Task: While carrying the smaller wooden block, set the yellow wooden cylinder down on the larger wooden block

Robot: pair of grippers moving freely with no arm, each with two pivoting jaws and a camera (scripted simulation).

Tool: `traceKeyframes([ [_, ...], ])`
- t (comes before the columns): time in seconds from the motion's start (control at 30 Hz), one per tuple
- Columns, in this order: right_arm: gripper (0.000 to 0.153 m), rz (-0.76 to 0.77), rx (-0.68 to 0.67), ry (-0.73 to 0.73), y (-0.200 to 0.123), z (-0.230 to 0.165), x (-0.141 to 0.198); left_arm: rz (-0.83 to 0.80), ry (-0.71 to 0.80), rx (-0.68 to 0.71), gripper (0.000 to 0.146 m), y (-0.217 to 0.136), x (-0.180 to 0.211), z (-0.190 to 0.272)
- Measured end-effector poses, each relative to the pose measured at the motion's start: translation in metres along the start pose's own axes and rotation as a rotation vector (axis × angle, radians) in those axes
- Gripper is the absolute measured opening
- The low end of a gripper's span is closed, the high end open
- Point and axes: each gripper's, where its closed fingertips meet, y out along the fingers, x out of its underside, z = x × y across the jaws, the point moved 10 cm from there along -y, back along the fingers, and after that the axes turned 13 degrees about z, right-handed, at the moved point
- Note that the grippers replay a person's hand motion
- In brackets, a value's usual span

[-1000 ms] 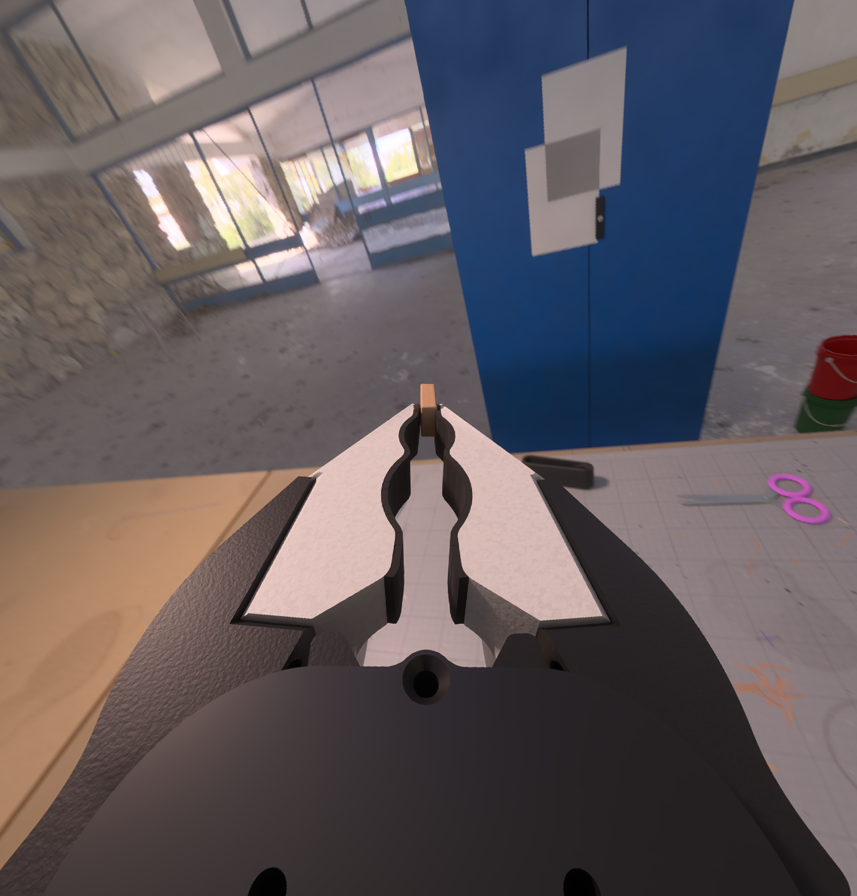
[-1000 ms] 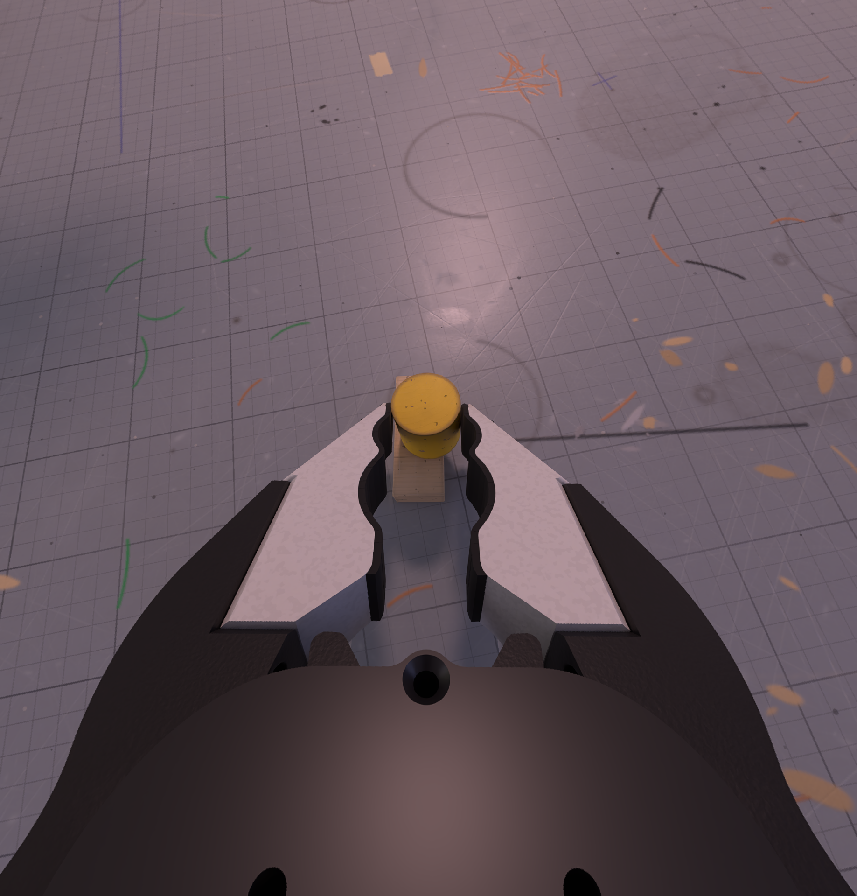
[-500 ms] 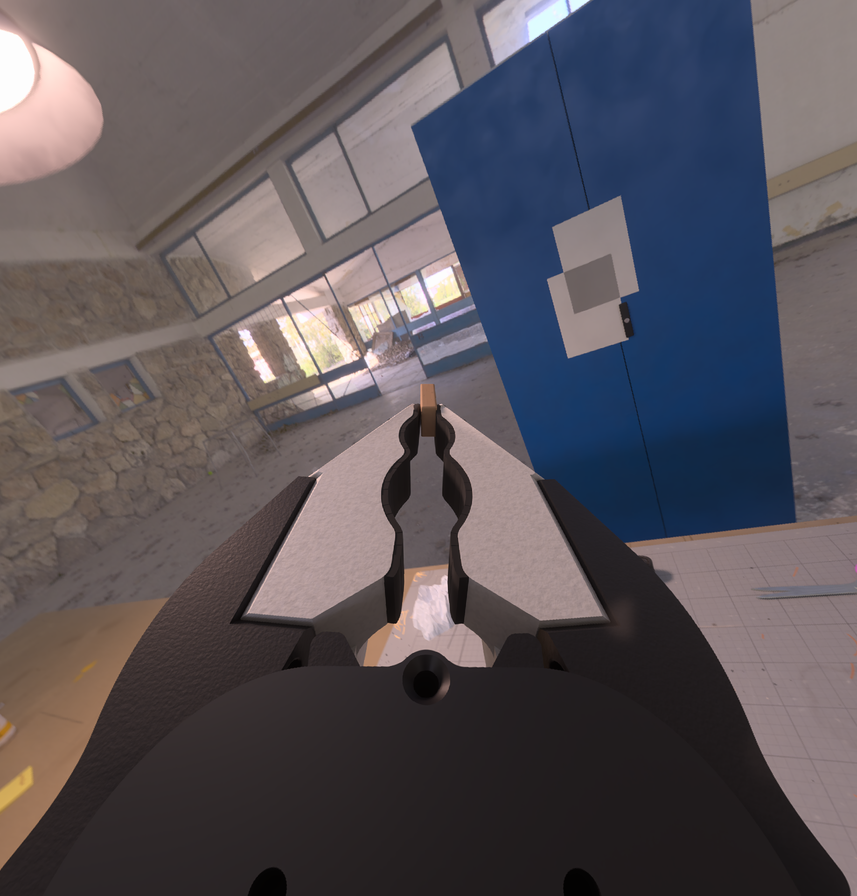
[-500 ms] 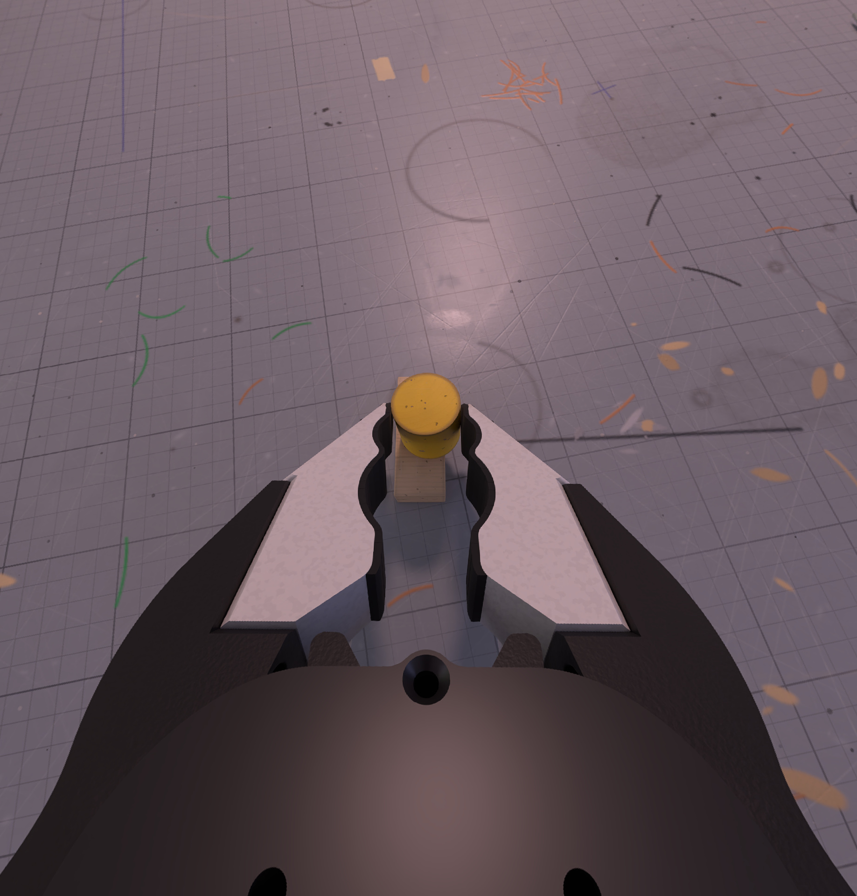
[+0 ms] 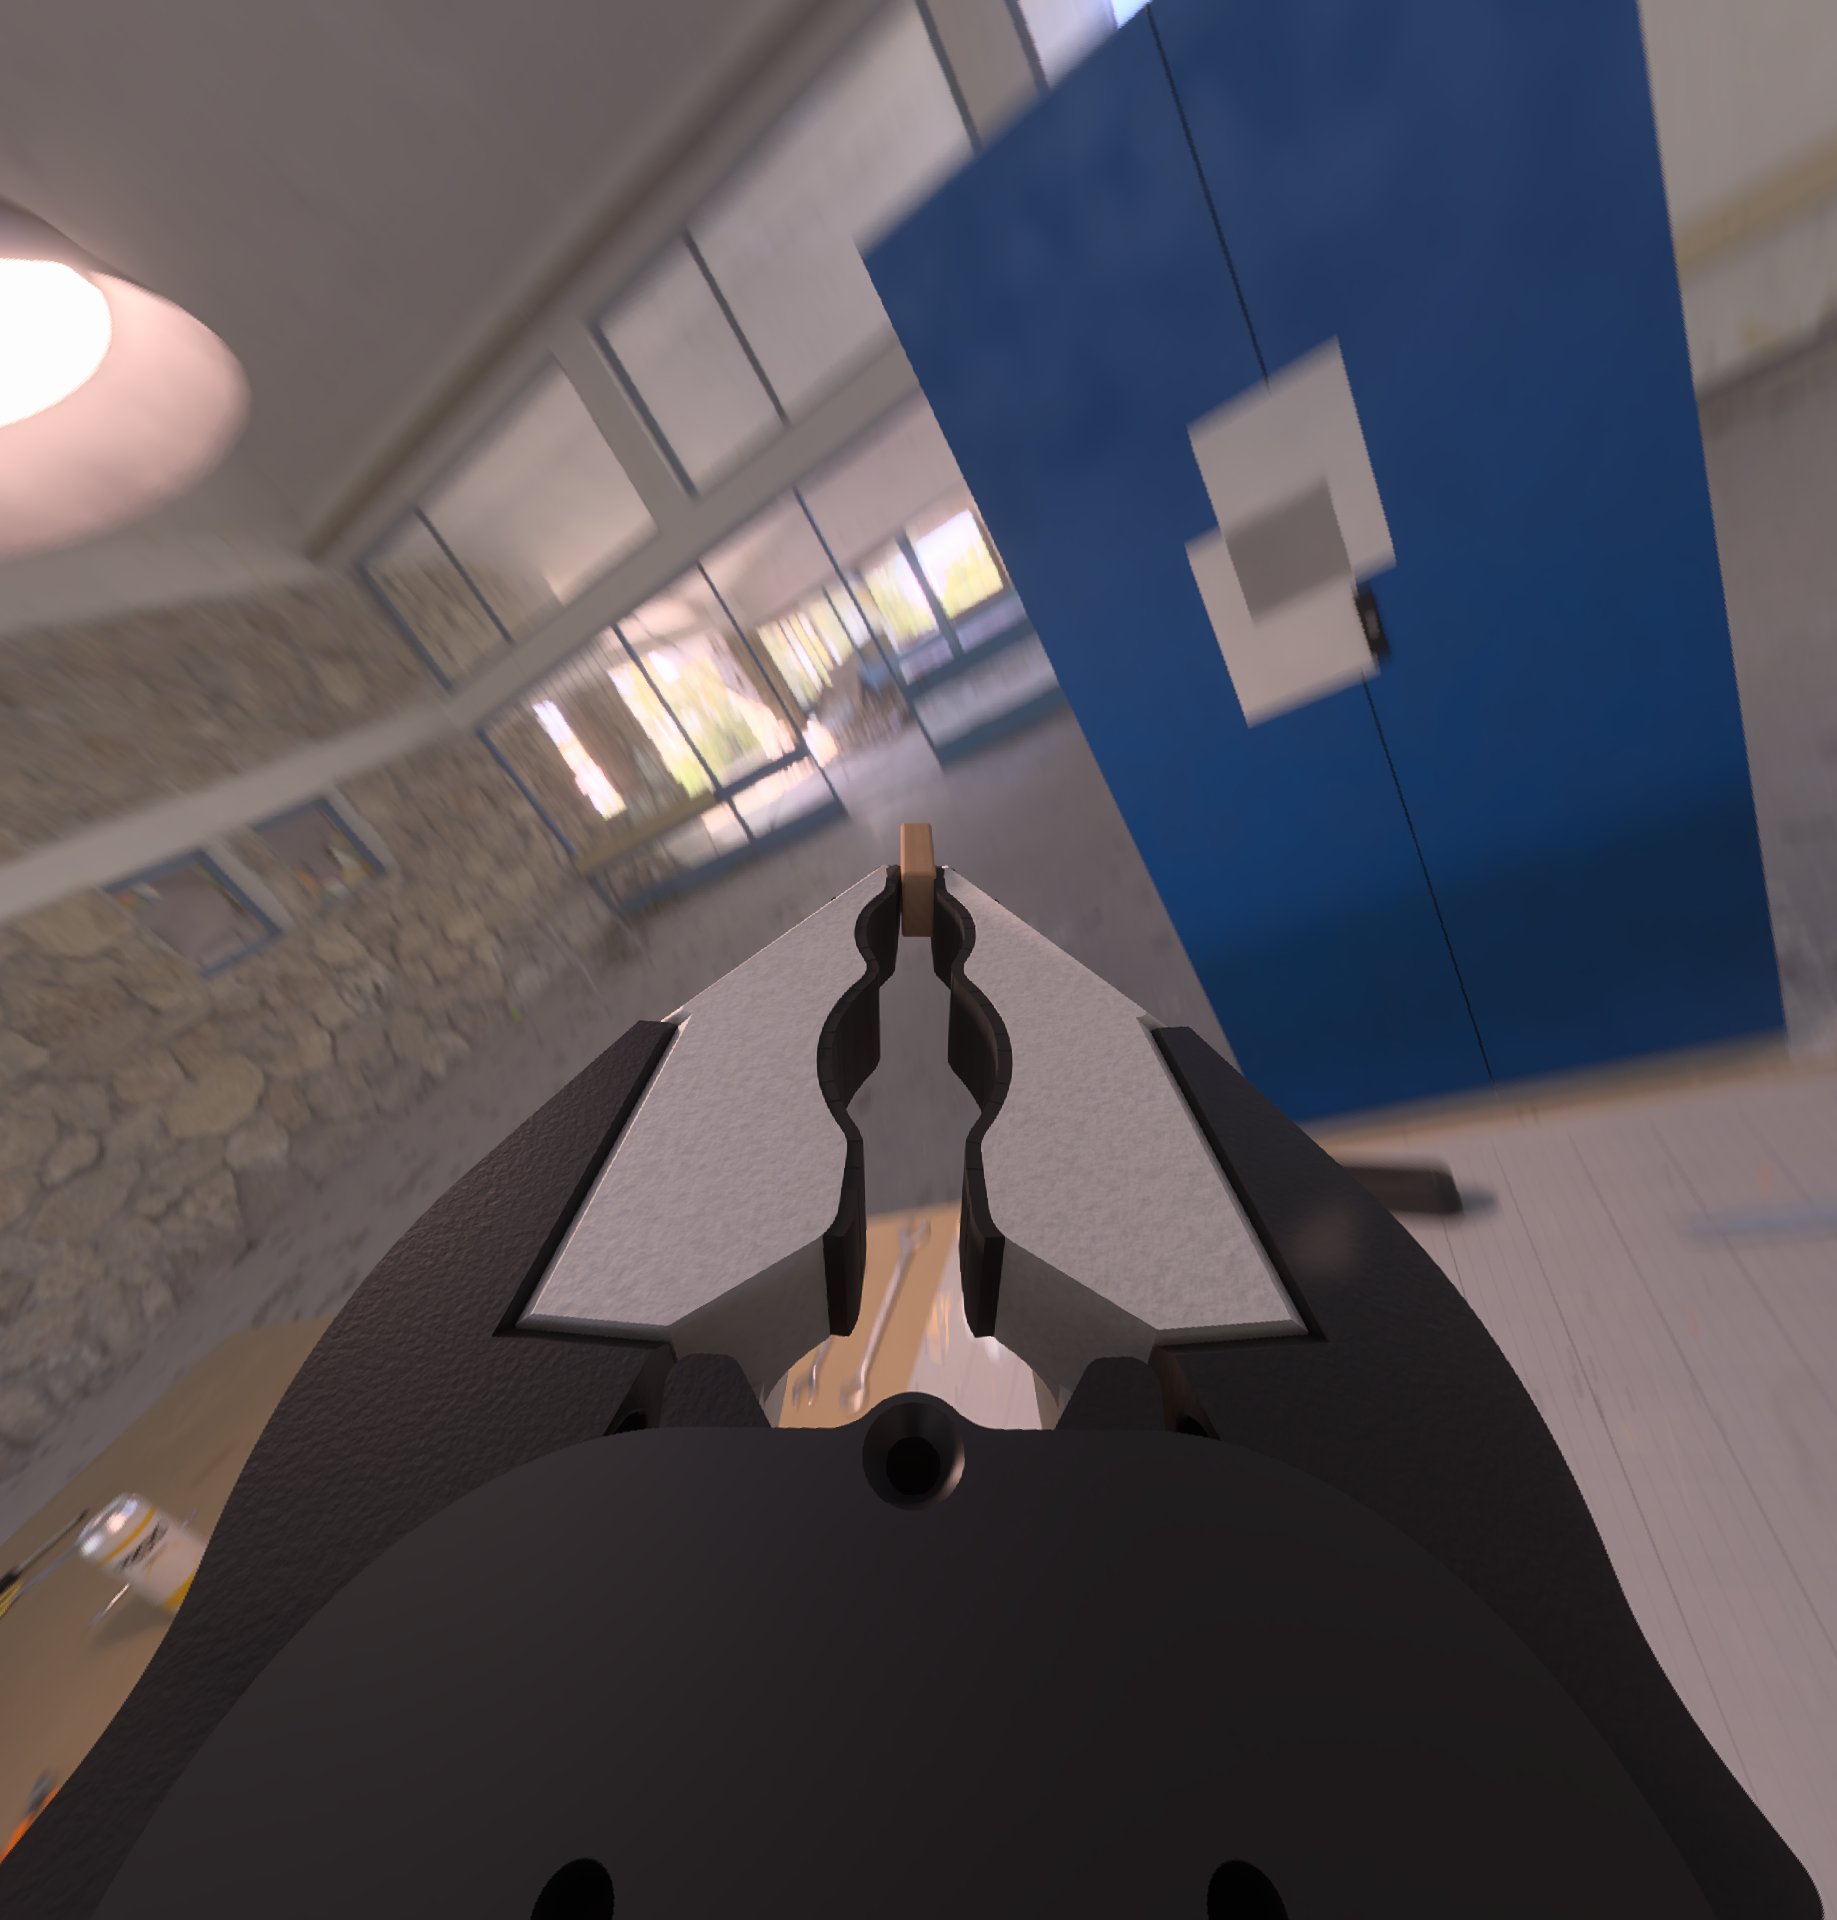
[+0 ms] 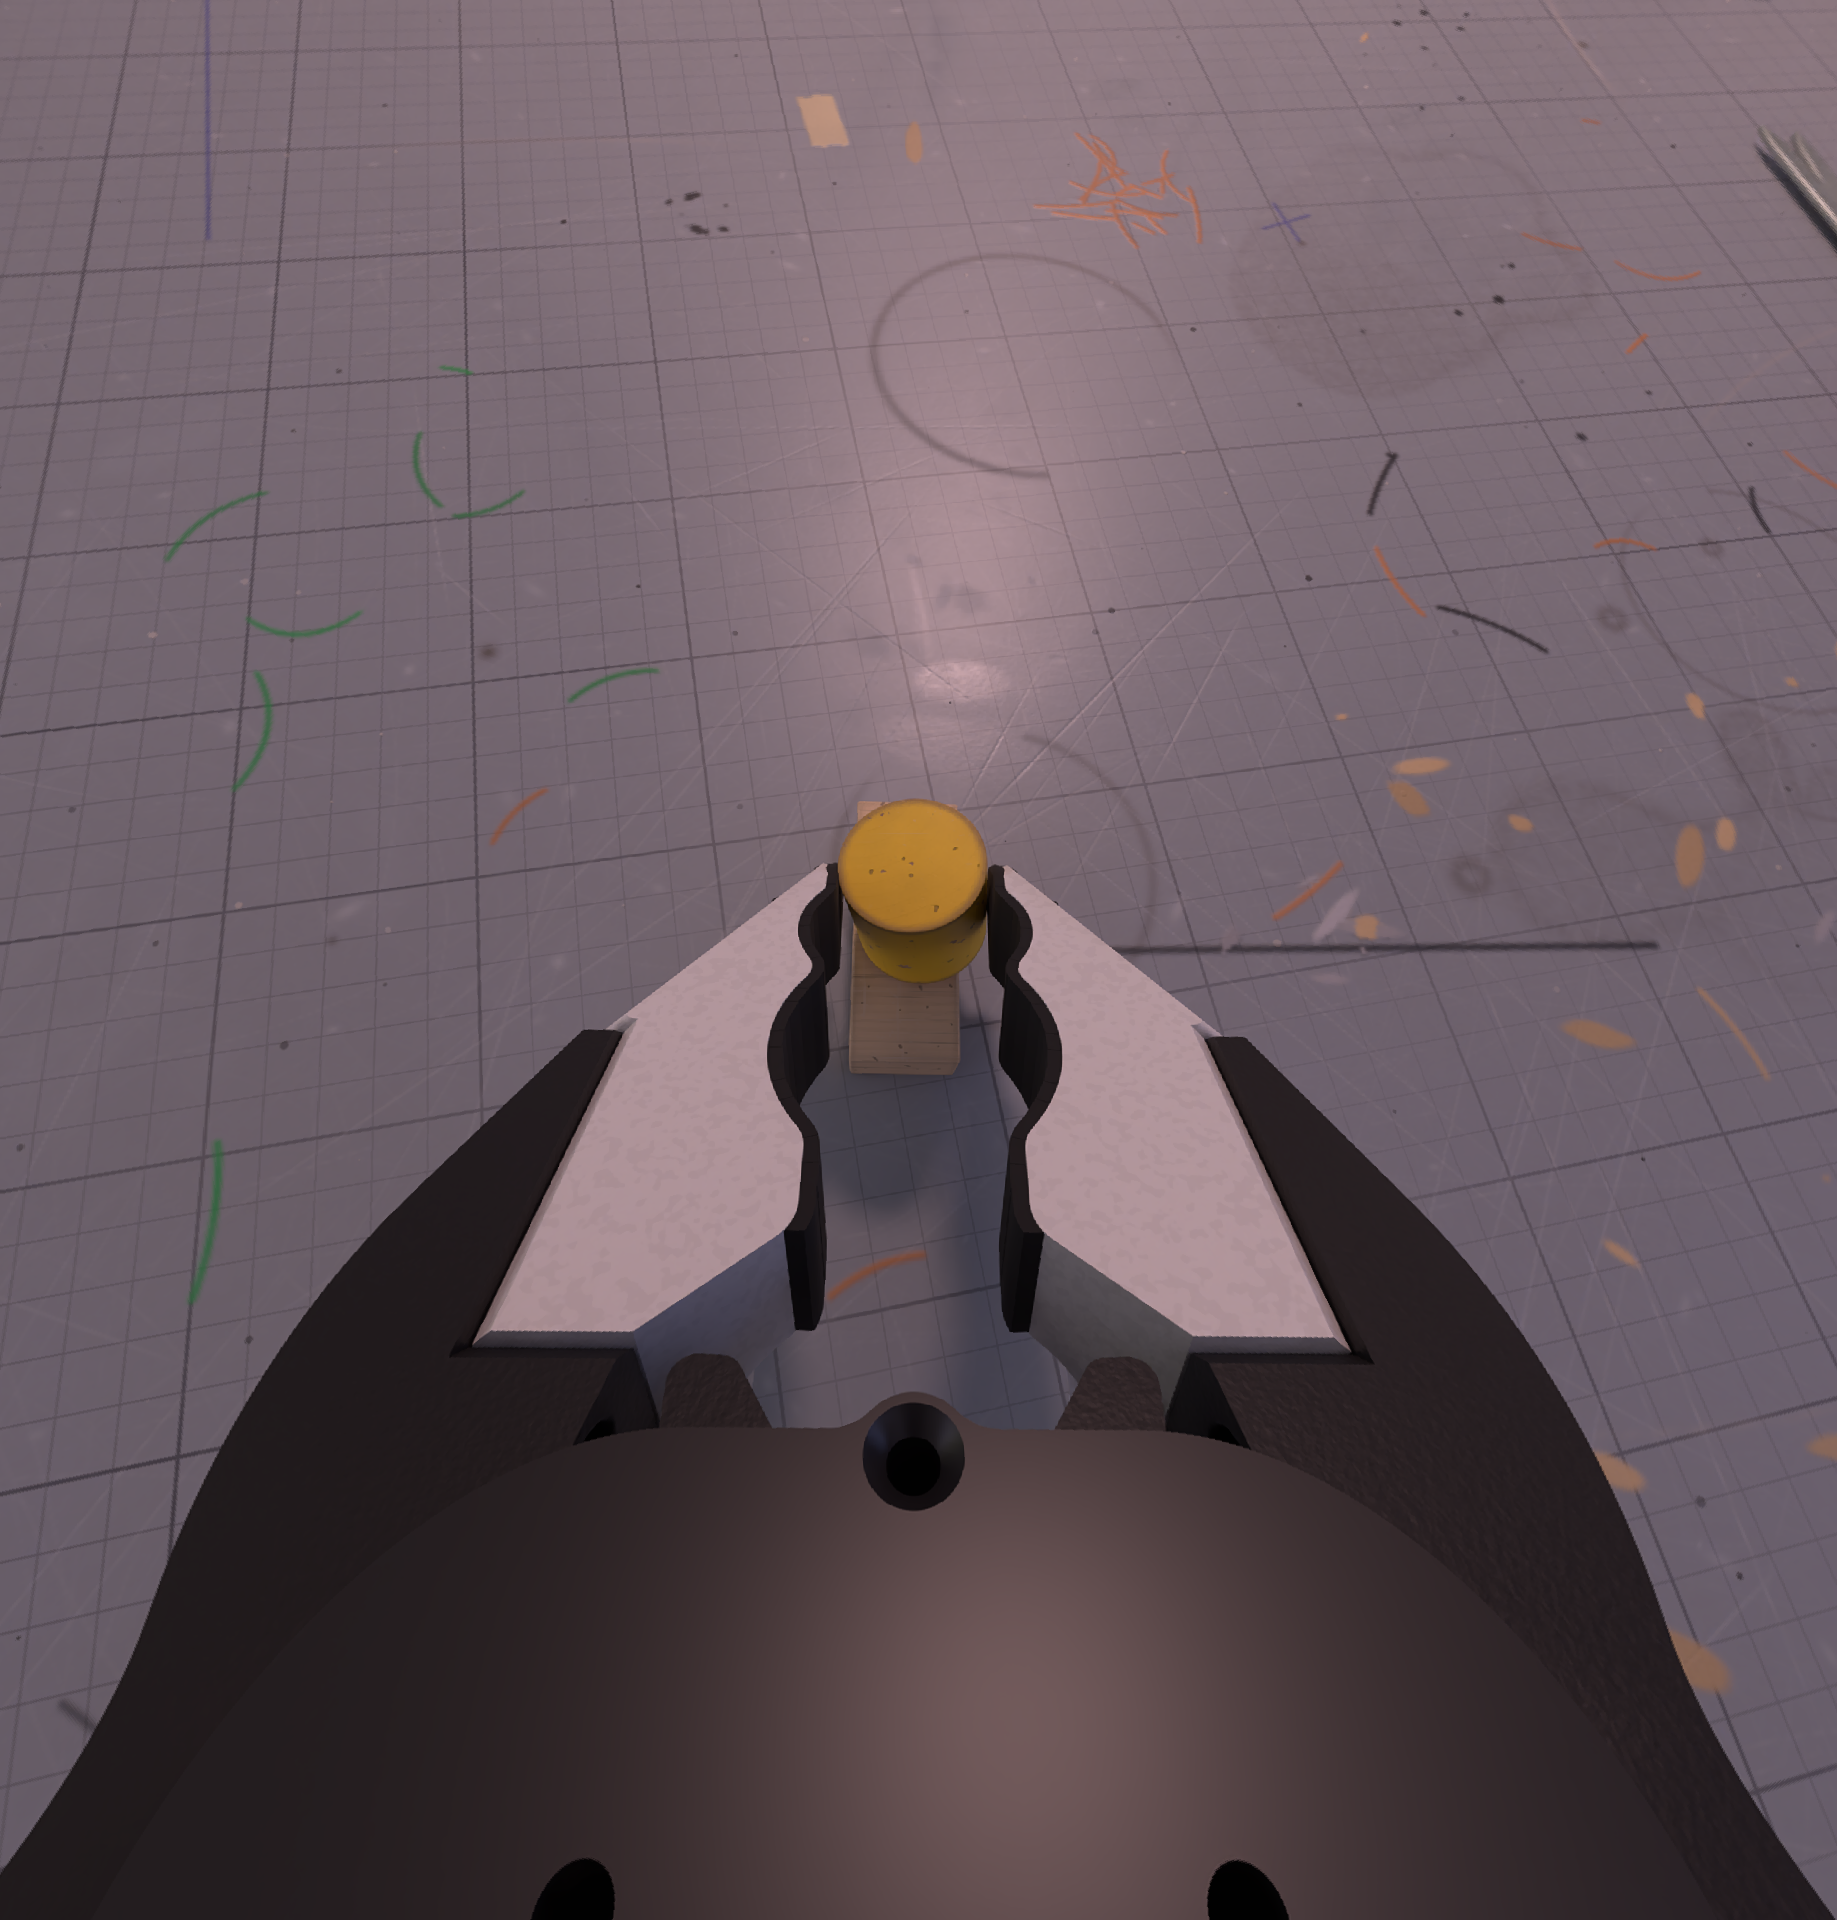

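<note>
**Two grippers, each clamped on a wooden piece**

The right gripper [image 6: 912,902] has its jaws pressed on the yellow wooden cylinder [image 6: 912,883] – smooth, round-topped, speckled – directly above the larger wooden block [image 6: 903,1027], a pale upright block on the gridded cutting mat [image 6: 581,416]. The left gripper [image 5: 916,883] pinches the smaller wooden block [image 5: 916,875], thin and tan, at its fingertips. Beyond – a blurred blue cabinet [image 5: 1413,520].

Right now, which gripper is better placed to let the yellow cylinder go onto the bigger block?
Right. The right gripper holds the yellow cylinder directly over the larger wooden block. The left gripper pinches the smaller wooden block up high, facing away.
</note>
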Motion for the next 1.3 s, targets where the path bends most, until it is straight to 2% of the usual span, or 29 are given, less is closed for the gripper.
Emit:
traceKeyframes([
  [0.13,0.028,0.005,0.005,-0.011,-0.001,-0.001,0.0,-0.217,0.103,0.042,0.005,0.011,0.032,0.007],
  [0.23,0.028,0.017,0.015,-0.028,-0.002,-0.002,0.0,-0.183,0.05,0.001,0.005,0.003,0.043,0.003],
  [0.3,0.028,0.016,0.016,-0.037,-0.001,-0.003,0.0,-0.199,0.005,0.034,0.005,0.001,0.052,0.004],
  [0.4,0.028,0.011,0.012,-0.035,-0.001,-0.003,0.0,-0.303,0.094,0.056,0.005,0.002,0.06,0.006],
  [0.6,0.028,0.02,0.009,-0.021,-0.002,-0.002,0.0,-0.273,0.044,0.065,0.005,-0.004,0.048,-0.008],
  [0.7,0.028,0.021,0.013,-0.025,-0.002,-0.002,0.0,-0.208,0.027,0.04,0.005,-0.008,0.038,-0.013],
  [0.83,0.028,0.018,0.013,-0.031,-0.002,-0.003,0.0,-0.269,0.095,0.068,0.005,-0.009,0.037,-0.011],
  [0.97,0.028,0.02,0.013,-0.036,-0.002,-0.003,0.0,-0.181,0.051,0.023,0.005,-0.016,0.024,-0.018],
  [1.3,0.029,0.029,0.024,-0.059,-0.003,-0.005,-0.001,0.037,0.138,-0.072,0.005,-0.029,-0.044,-0.016],
])
